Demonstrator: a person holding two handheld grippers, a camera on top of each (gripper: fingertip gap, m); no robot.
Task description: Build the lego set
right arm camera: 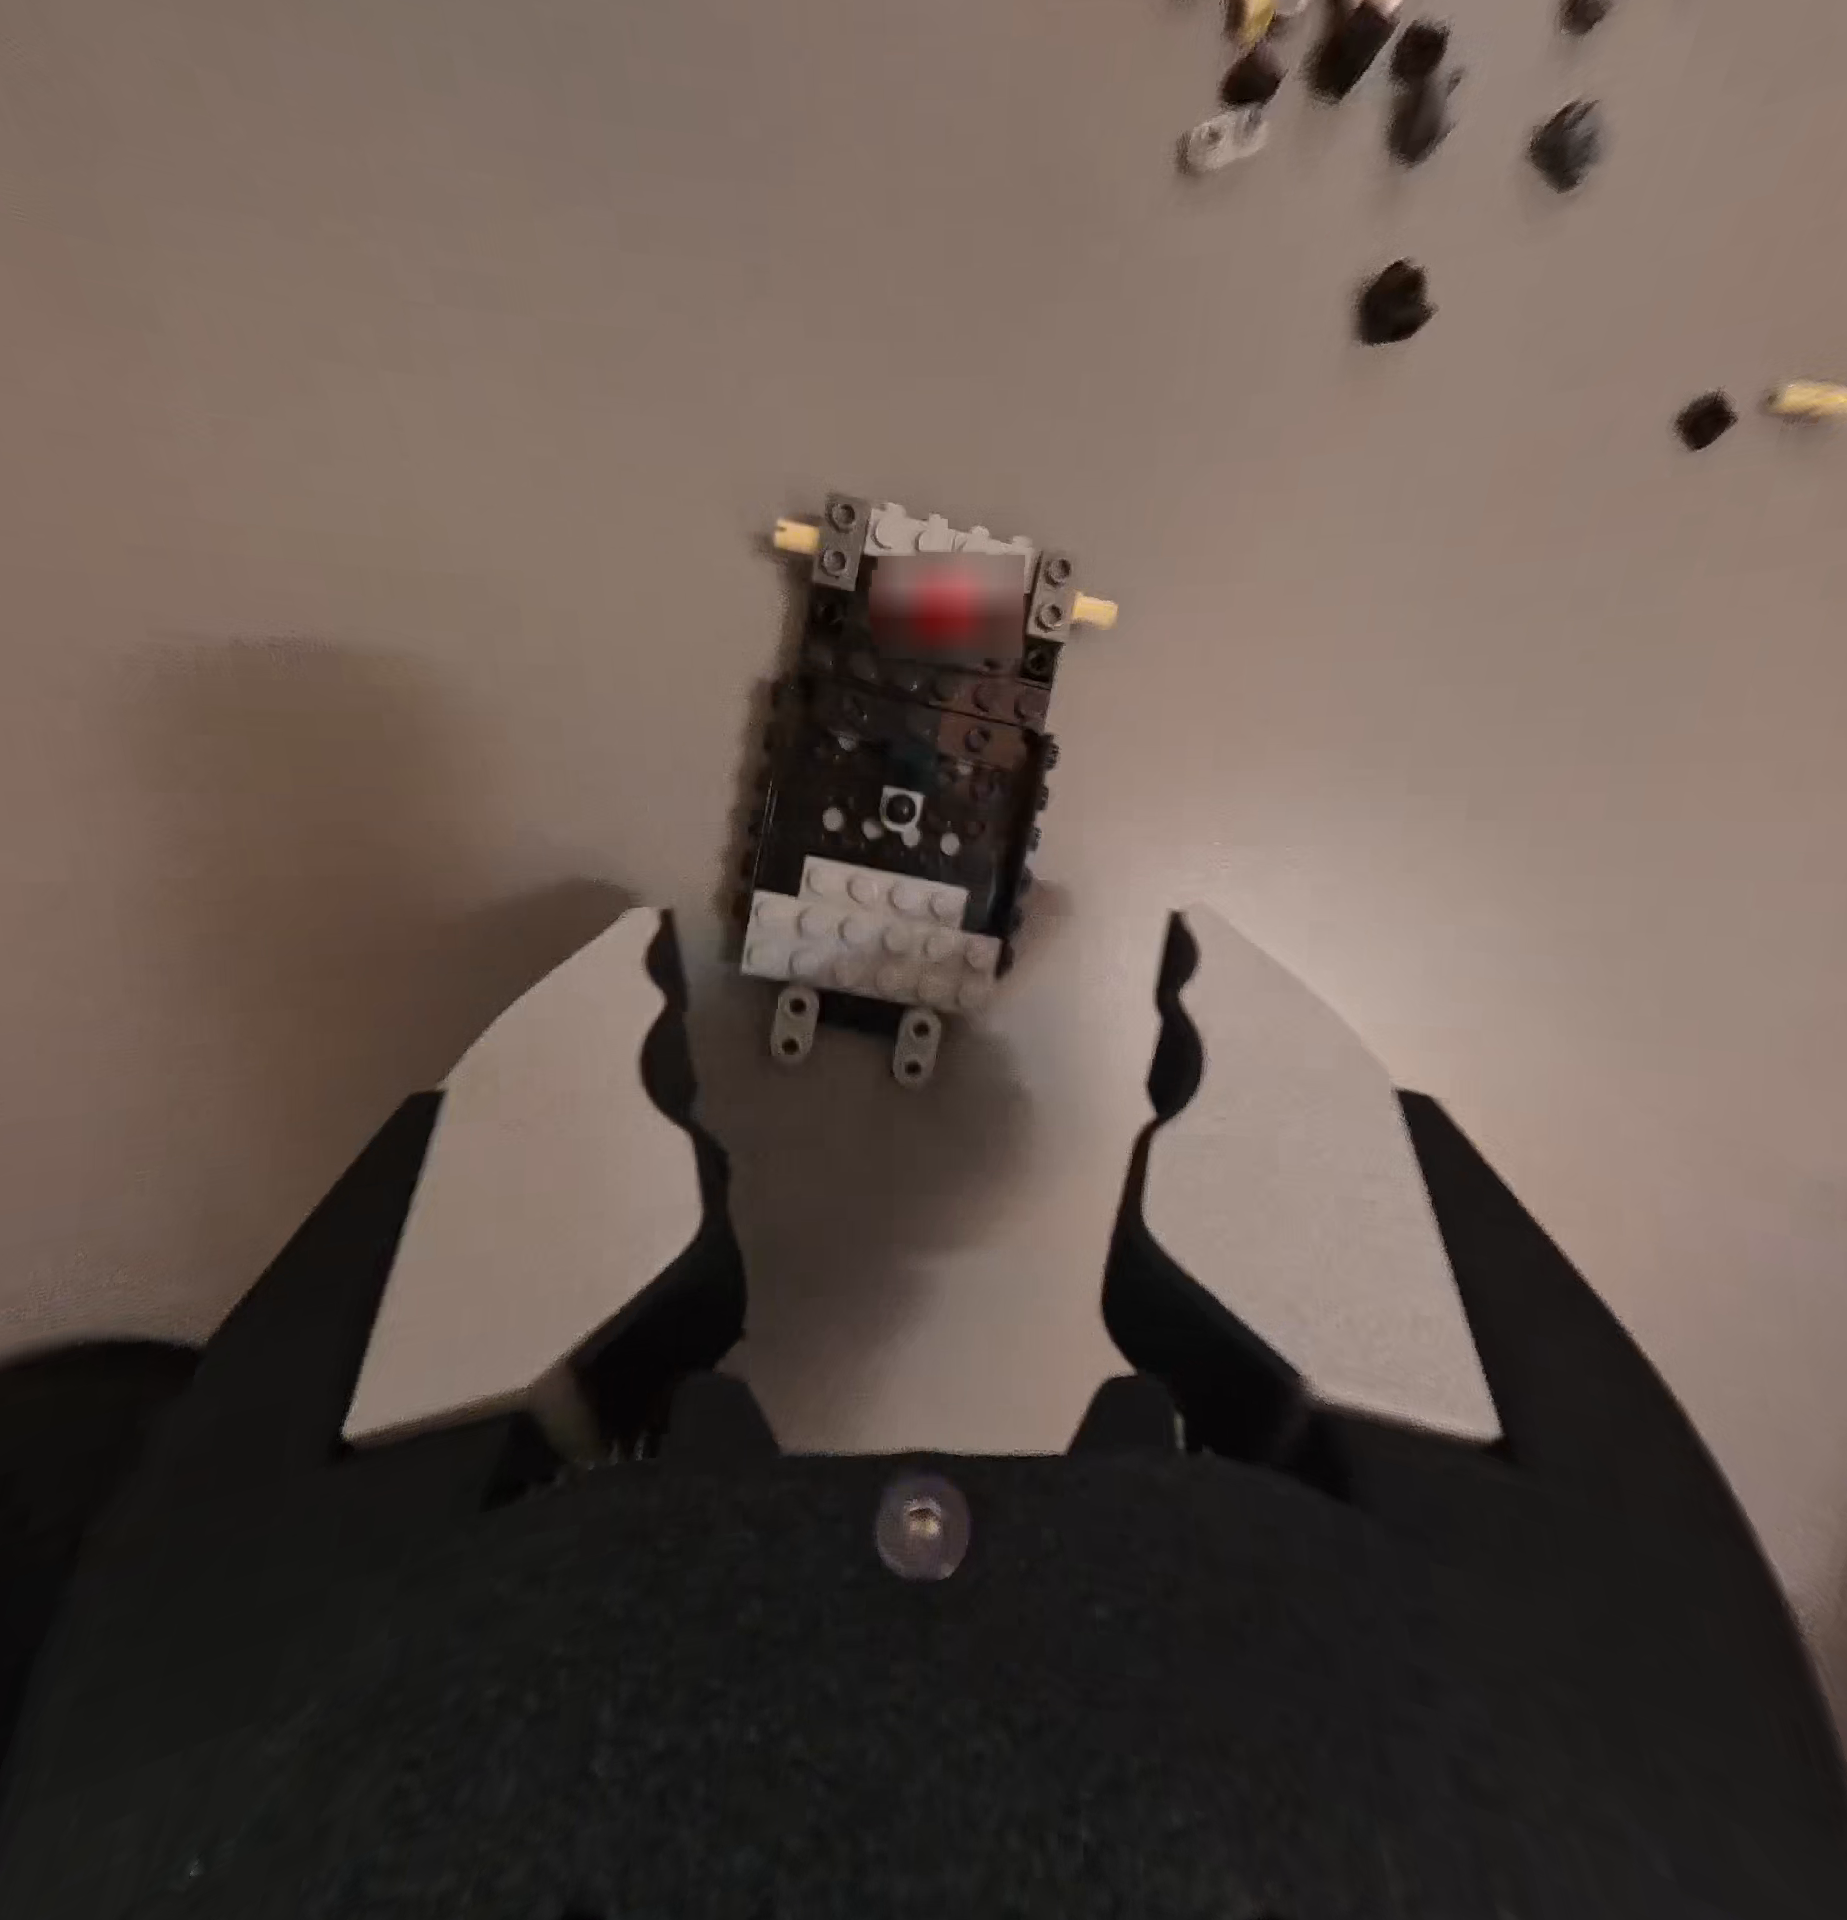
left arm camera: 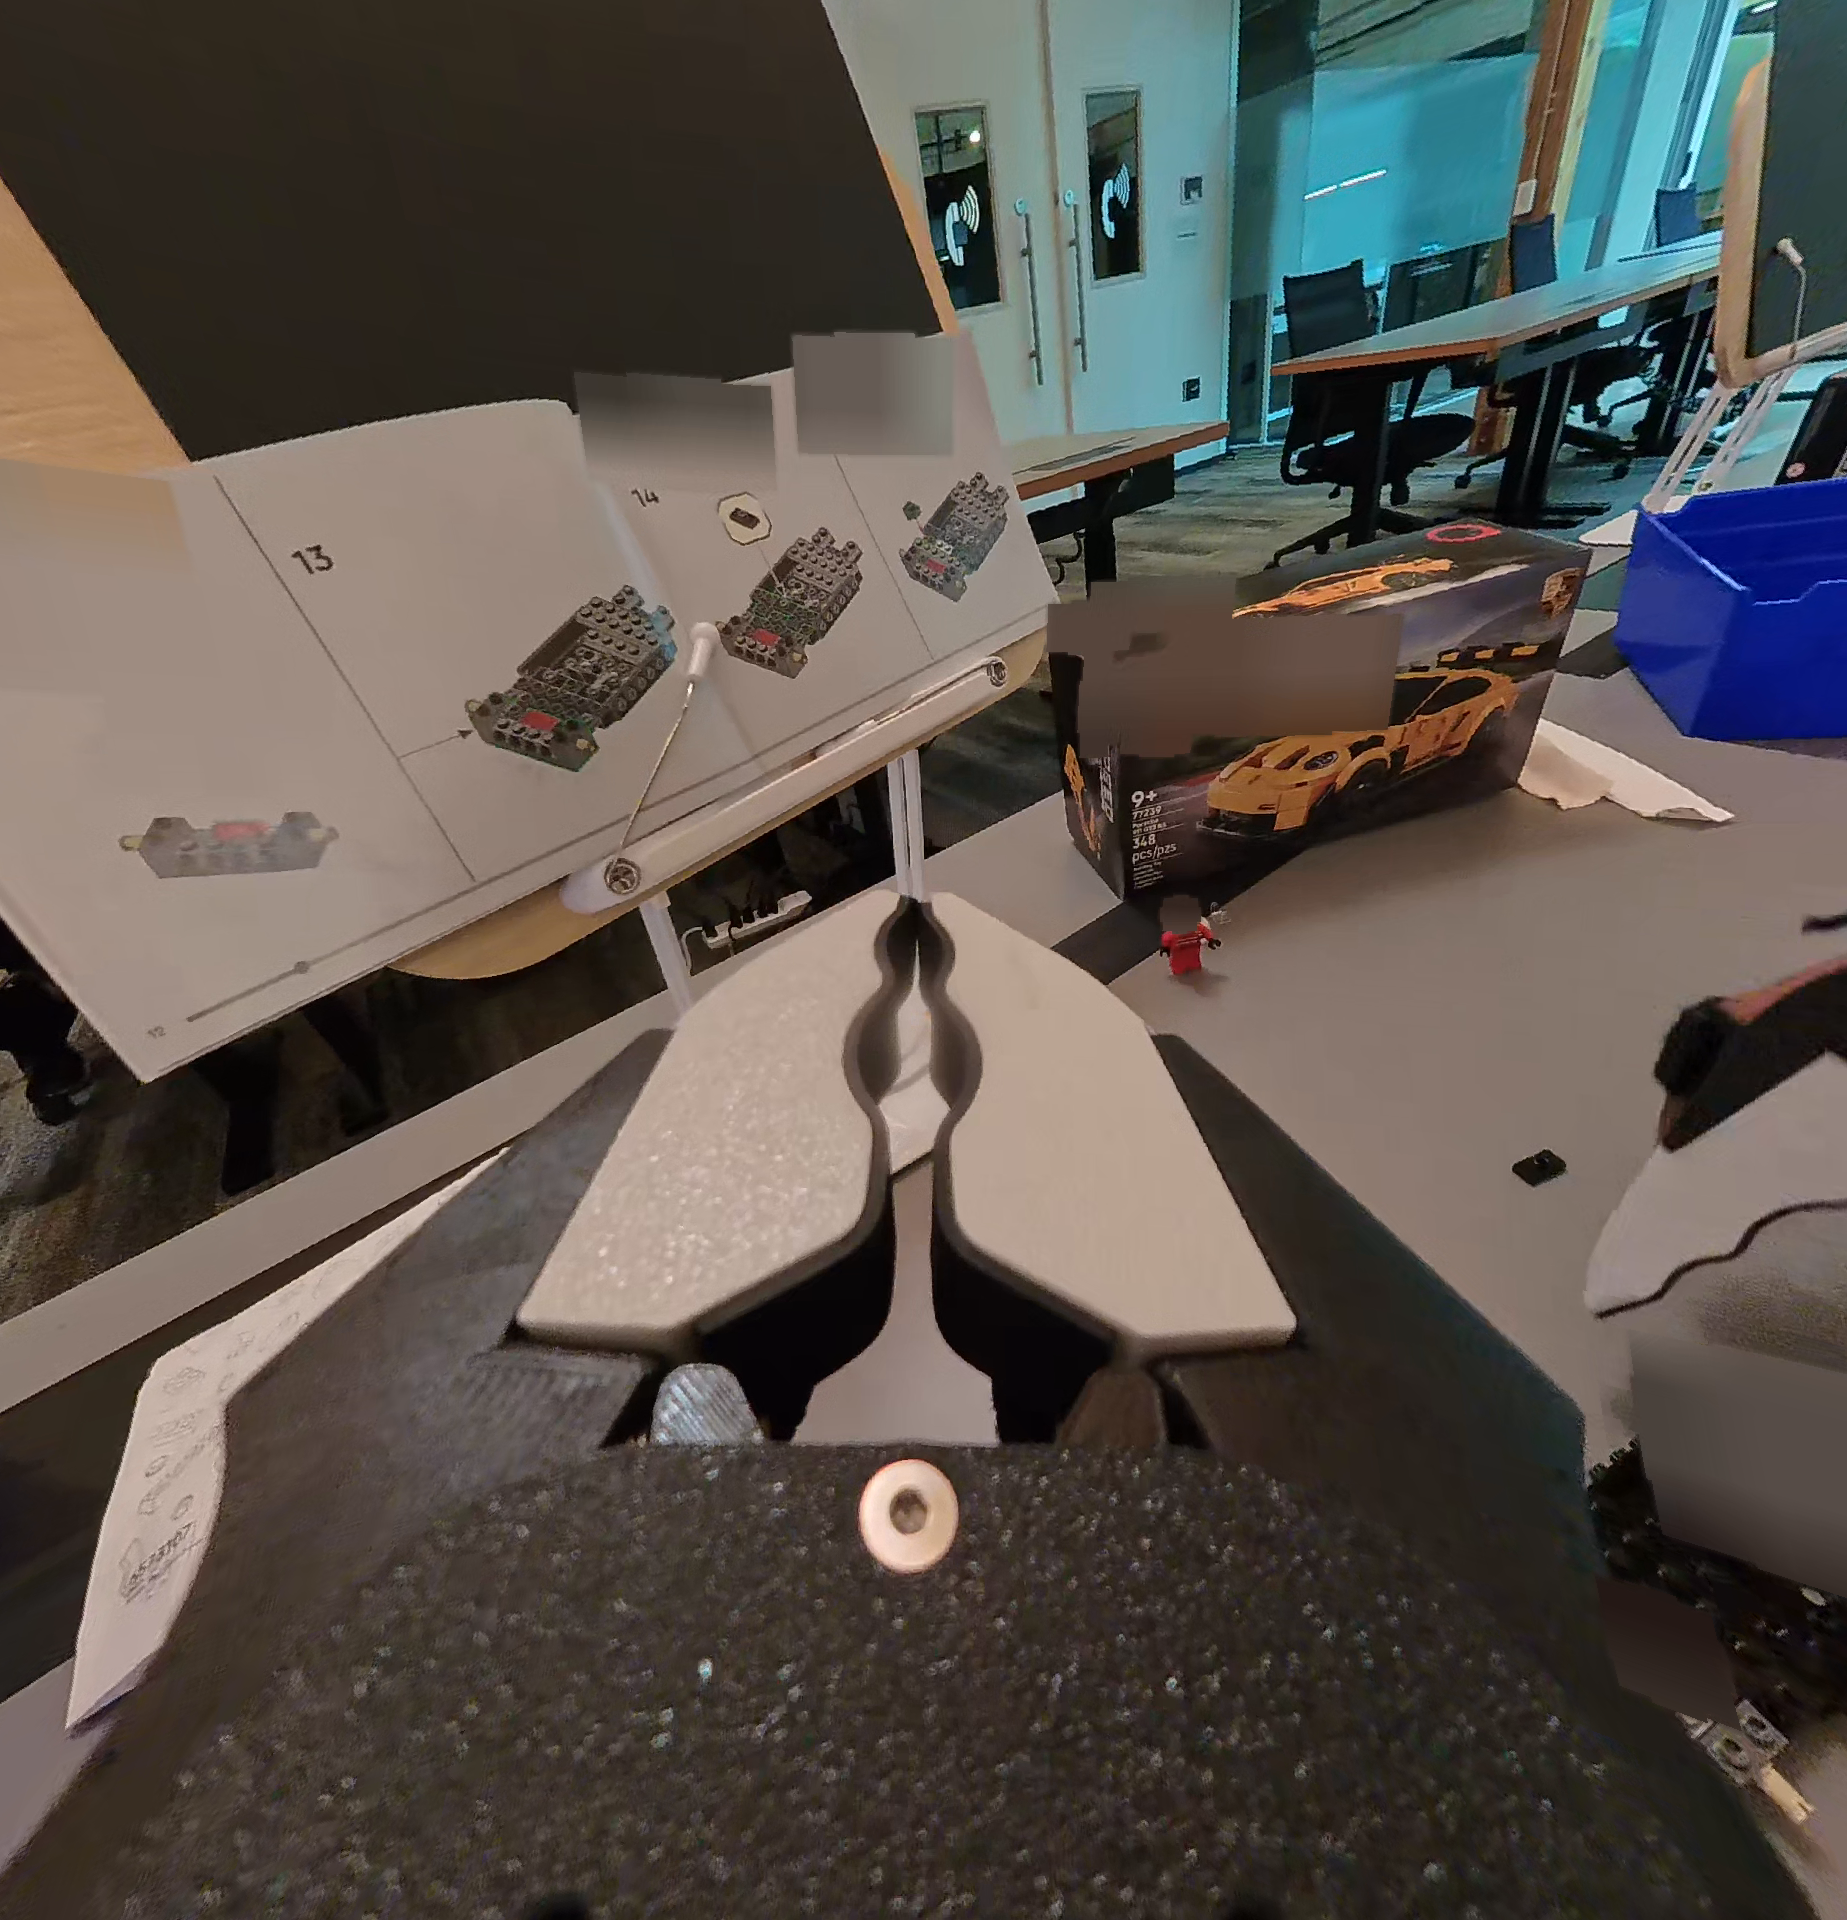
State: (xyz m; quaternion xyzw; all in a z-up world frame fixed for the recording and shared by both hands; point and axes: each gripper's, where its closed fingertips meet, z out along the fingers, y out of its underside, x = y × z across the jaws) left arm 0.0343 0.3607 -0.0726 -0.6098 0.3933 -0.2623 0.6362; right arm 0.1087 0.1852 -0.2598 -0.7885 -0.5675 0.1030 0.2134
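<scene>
1. The half-built lego chassis point(right arm camera: 893, 790) lies flat on the tabletop point(right arm camera: 379, 364), its long axis running straight away from the right hand-held gripper point(right arm camera: 924, 935), just ahead of the fingertips.
2. That gripper gapes wide and empty, the nearer of the two.
3. The left hand-held gripper point(left arm camera: 914, 920) is pressed closed on nothing, facing the instruction booklet point(left arm camera: 379, 644).
4. Loose pieces point(right arm camera: 1397, 301) lie scattered well apart.

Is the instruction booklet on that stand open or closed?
Open. The instruction booklet lies spread across the stand, showing pages of numbered build steps, with a thin wire clip holding it flat.
</scene>
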